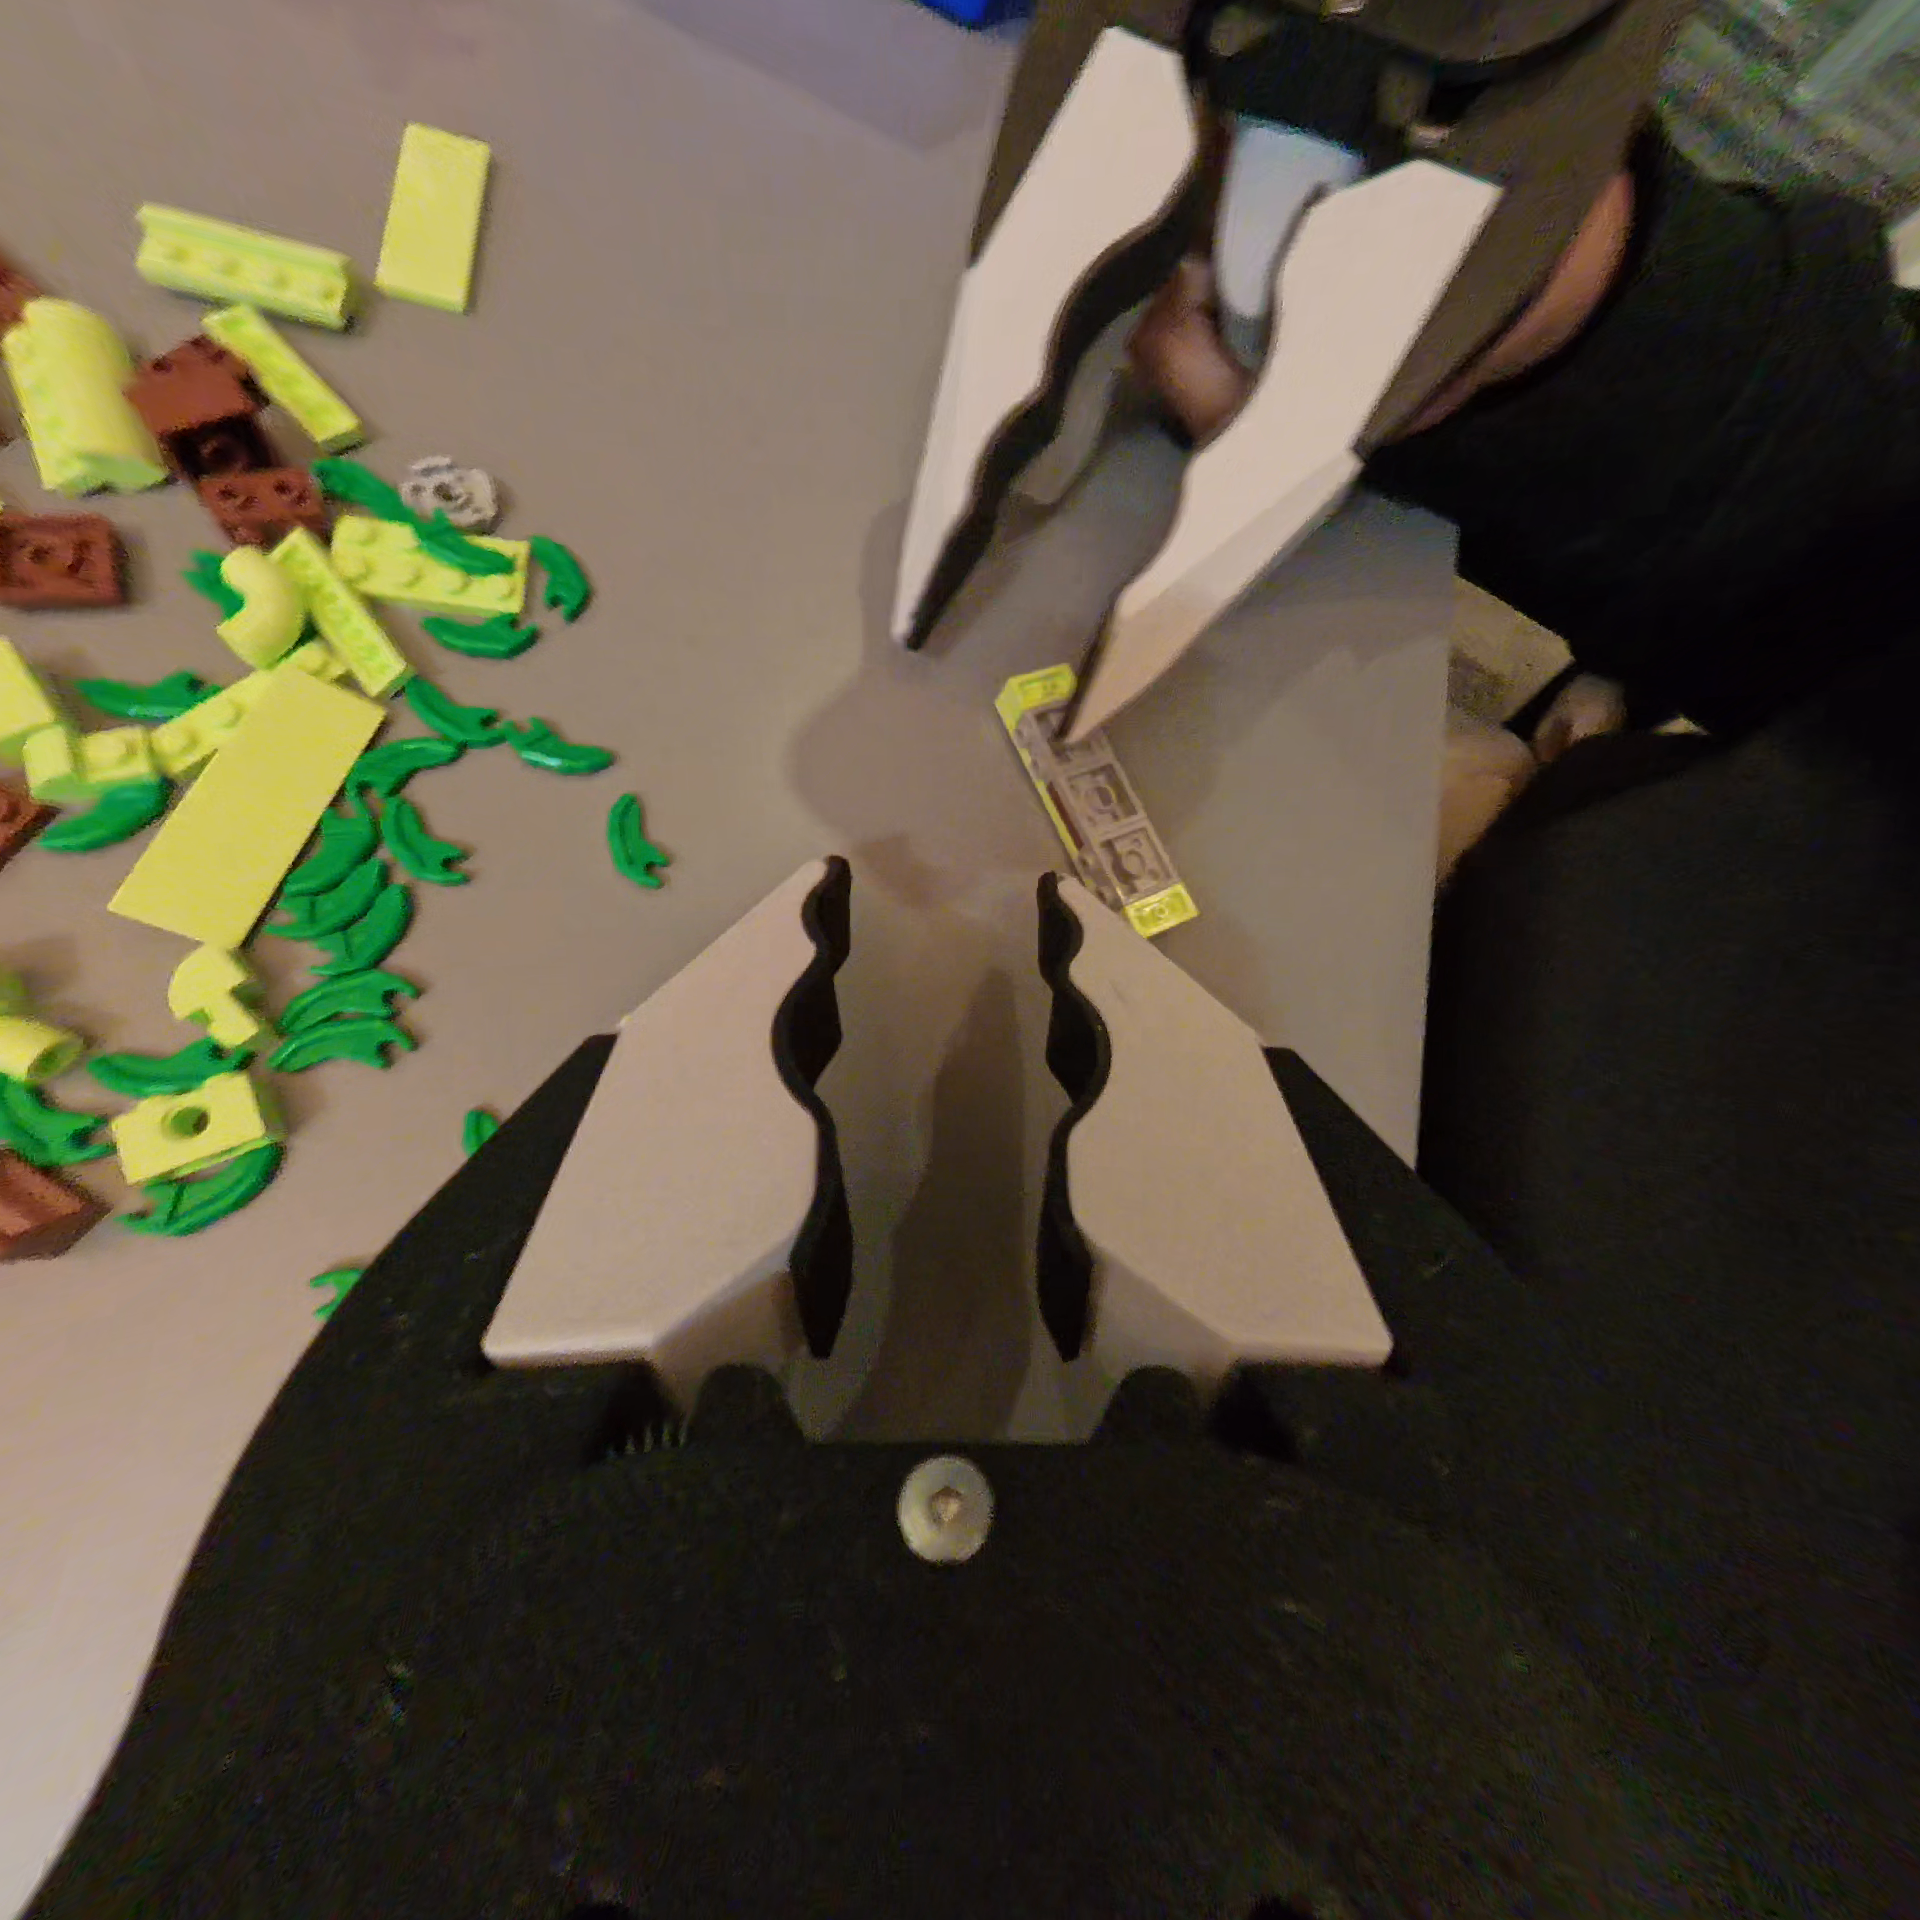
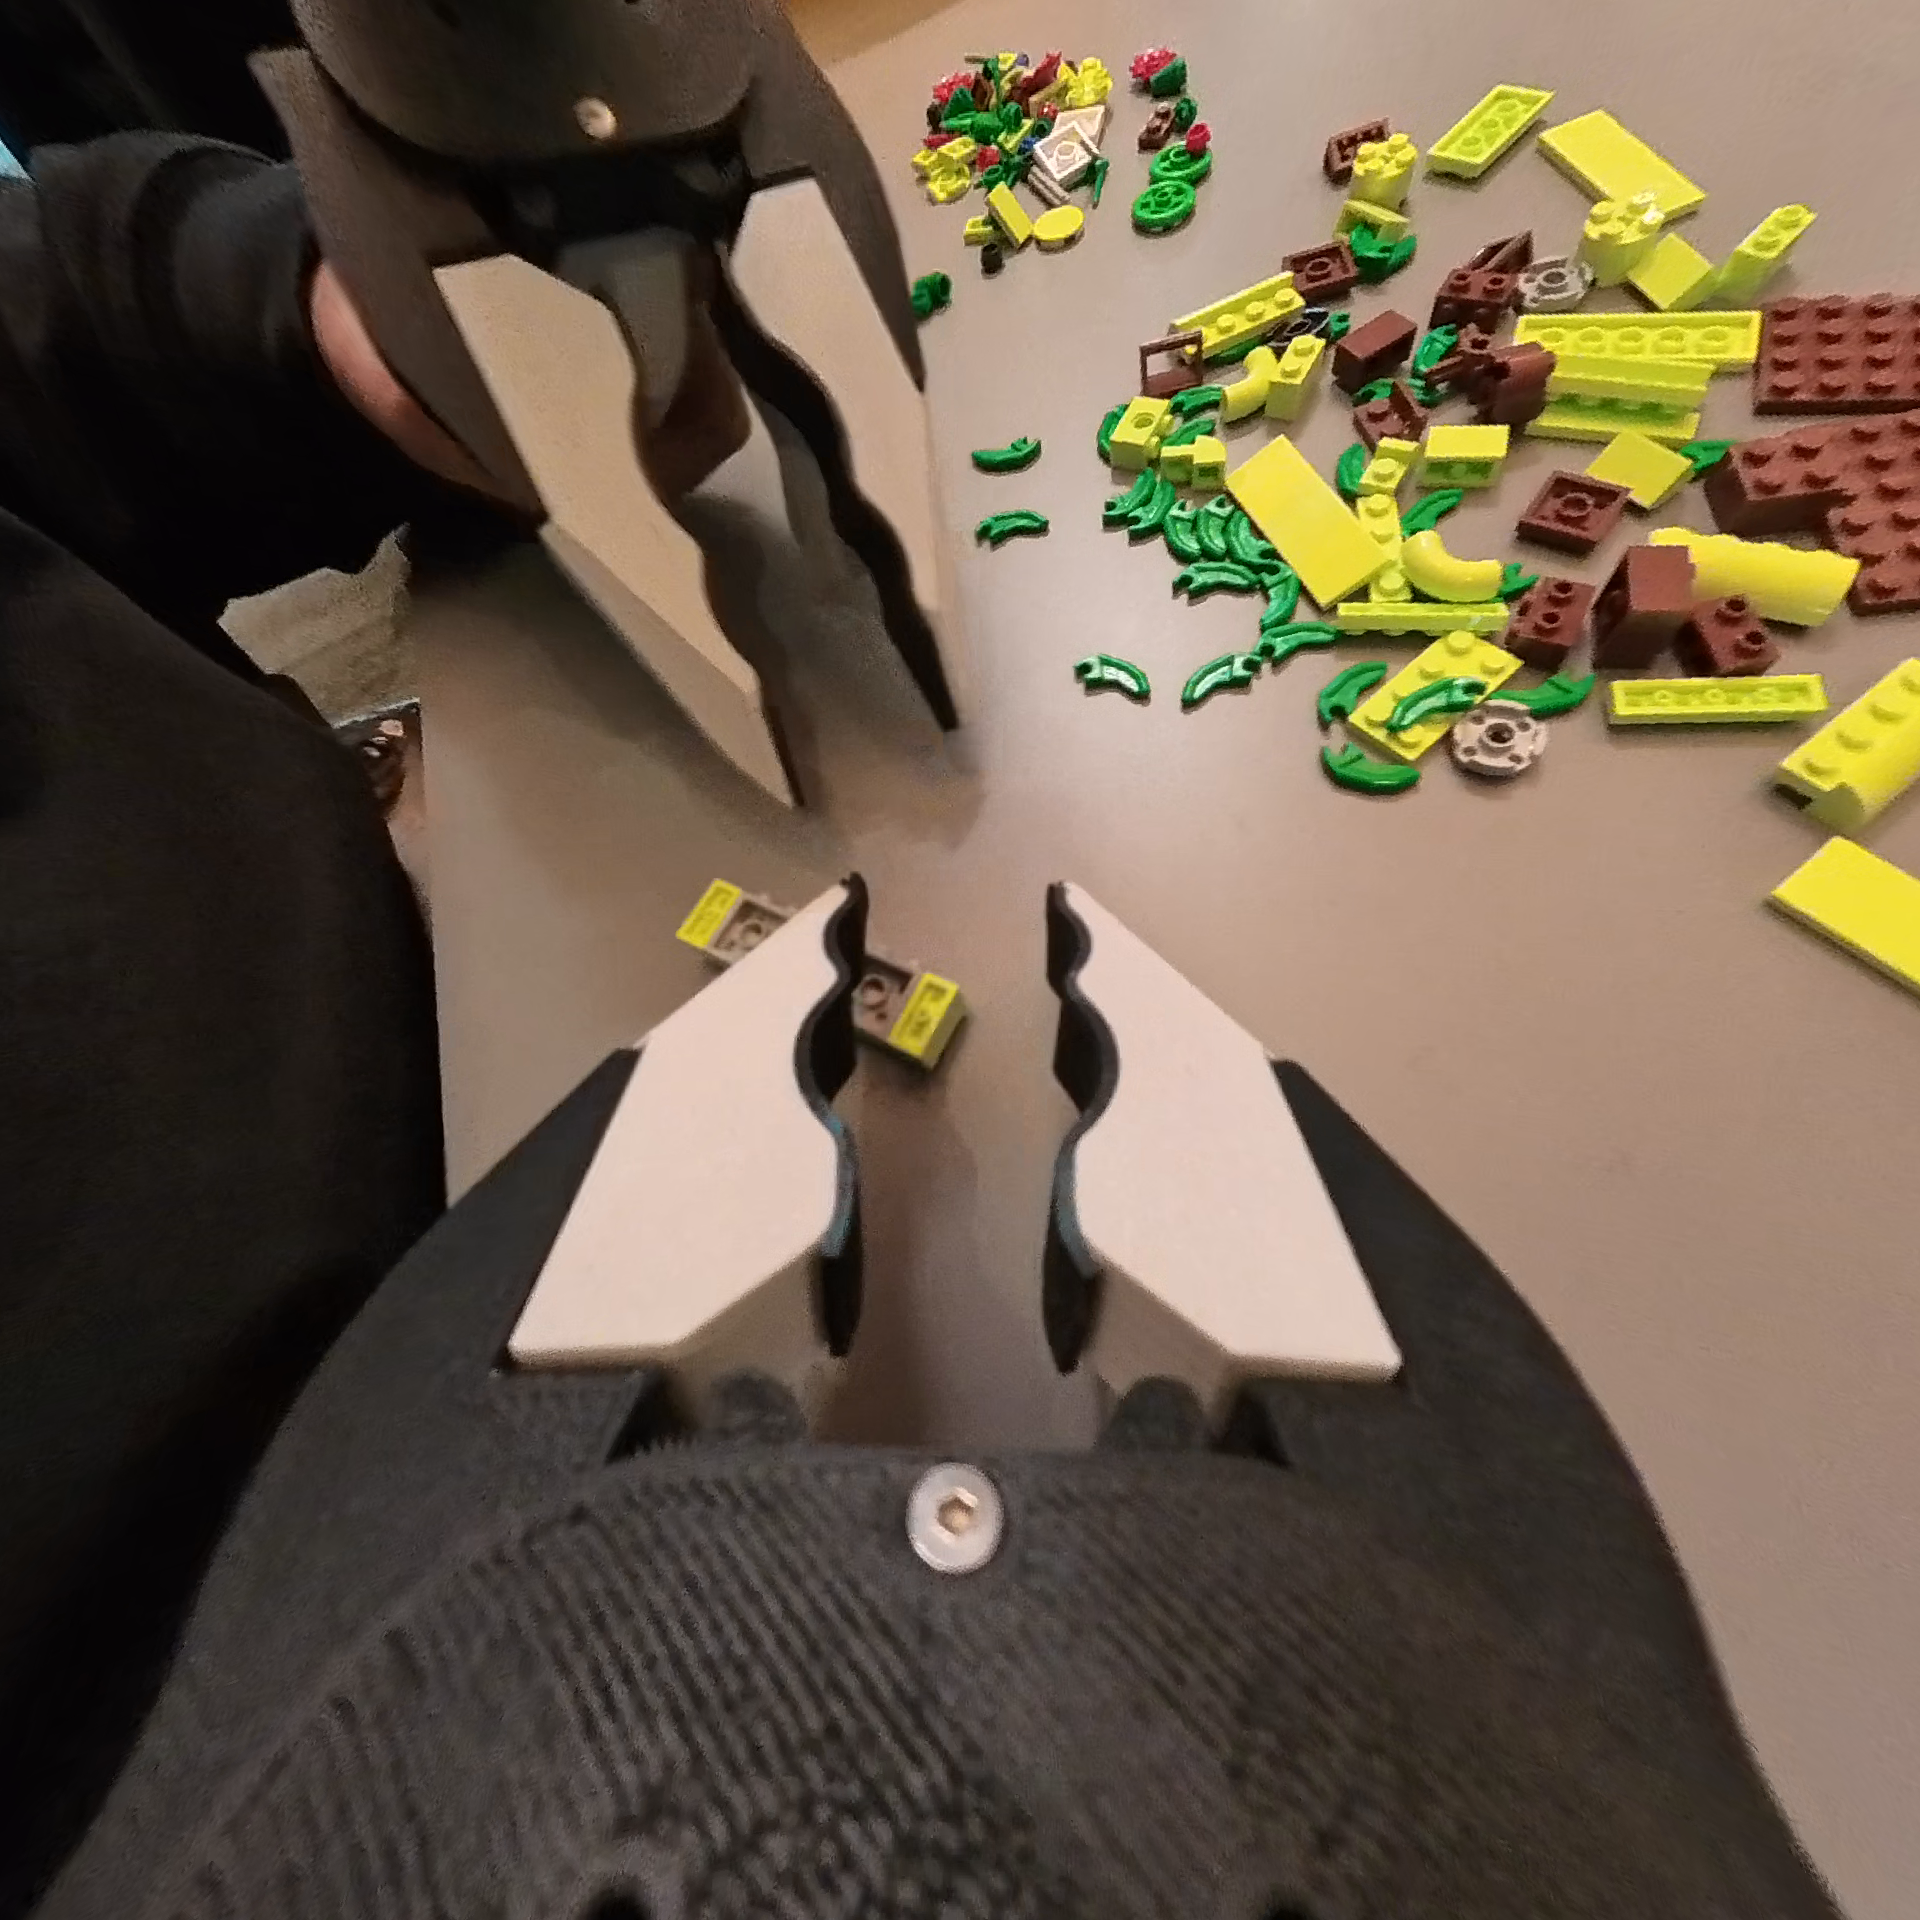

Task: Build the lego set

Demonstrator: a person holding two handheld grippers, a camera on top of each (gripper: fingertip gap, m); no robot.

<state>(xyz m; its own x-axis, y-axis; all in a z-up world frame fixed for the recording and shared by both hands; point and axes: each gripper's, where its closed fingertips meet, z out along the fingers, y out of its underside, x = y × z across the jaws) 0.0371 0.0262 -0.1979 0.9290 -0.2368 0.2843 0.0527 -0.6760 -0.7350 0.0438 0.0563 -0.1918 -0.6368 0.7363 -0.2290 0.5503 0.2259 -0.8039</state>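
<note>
A small upside-down assembly (image 1: 1103,810), a grey plate with lime-yellow ends, lies on the grey table near its edge. My left gripper (image 1: 943,878) is open and empty, its fingertips just short of the assembly's near end. My right gripper (image 1: 992,686) comes from the opposite side, open, and one fingertip (image 1: 1075,727) touches the assembly's far end. In the right wrist view the assembly (image 2: 906,1006) is partly hidden under one finger of my right gripper (image 2: 954,891). The left gripper (image 2: 868,761) stands open just beyond it.
A spread of loose lime, green and brown pieces (image 1: 260,675) covers the table to one side and also shows in the right wrist view (image 2: 1455,468). A heap of tiny pieces (image 2: 1039,135) and brown plates (image 2: 1839,353) lie farther off. The table edge (image 1: 1439,831) and a person in black (image 1: 1662,520) are close by. Tip to tip, the grippers are about 4 cm apart.
</note>
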